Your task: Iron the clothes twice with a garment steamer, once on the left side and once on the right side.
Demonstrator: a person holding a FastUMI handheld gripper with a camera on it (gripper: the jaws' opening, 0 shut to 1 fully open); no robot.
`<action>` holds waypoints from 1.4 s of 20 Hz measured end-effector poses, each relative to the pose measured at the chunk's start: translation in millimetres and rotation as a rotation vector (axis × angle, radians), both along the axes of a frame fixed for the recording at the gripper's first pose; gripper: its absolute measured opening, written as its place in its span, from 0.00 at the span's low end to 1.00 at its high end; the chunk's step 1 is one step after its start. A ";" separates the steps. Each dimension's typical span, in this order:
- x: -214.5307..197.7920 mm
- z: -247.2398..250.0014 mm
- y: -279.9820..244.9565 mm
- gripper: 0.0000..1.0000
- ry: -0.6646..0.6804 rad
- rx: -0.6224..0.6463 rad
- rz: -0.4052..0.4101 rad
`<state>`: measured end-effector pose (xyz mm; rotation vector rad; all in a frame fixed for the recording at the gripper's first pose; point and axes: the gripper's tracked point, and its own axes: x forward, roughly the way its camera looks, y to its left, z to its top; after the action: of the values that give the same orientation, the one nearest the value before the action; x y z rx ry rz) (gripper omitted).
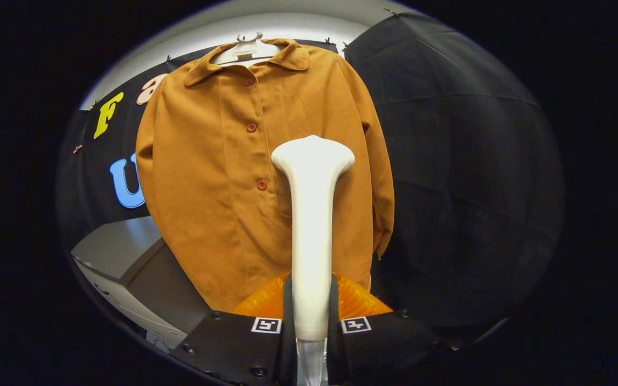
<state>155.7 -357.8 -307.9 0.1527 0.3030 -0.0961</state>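
Observation:
An orange-brown button-up shirt (218, 177) hangs on a white hanger (248, 49) against the booth's black wall. A white garment steamer (311, 214) stands upright between my fingers, its long handle clamped on both sides. My gripper (310, 308) is shut on that handle. The steamer's wide head (313, 154) sits in front of the shirt's right half, just right of the button row, at about mid height. Whether the head touches the cloth I cannot tell.
A grey box-like surface (118, 249) stands low to the left of the shirt. Black cloth (459, 187) covers the wall to the right. A white ceiling strip (287, 21) shows above the hanger.

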 end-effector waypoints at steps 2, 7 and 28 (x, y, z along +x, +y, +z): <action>-10.4 -18.3 -0.7 0.25 0.039 -0.002 -0.007; -34.0 -63.1 2.0 0.25 0.138 -0.006 -0.027; -102.6 20.8 86.4 0.25 0.056 -0.028 -0.017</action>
<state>53.2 -271.4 -287.2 0.1252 0.3558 -0.1212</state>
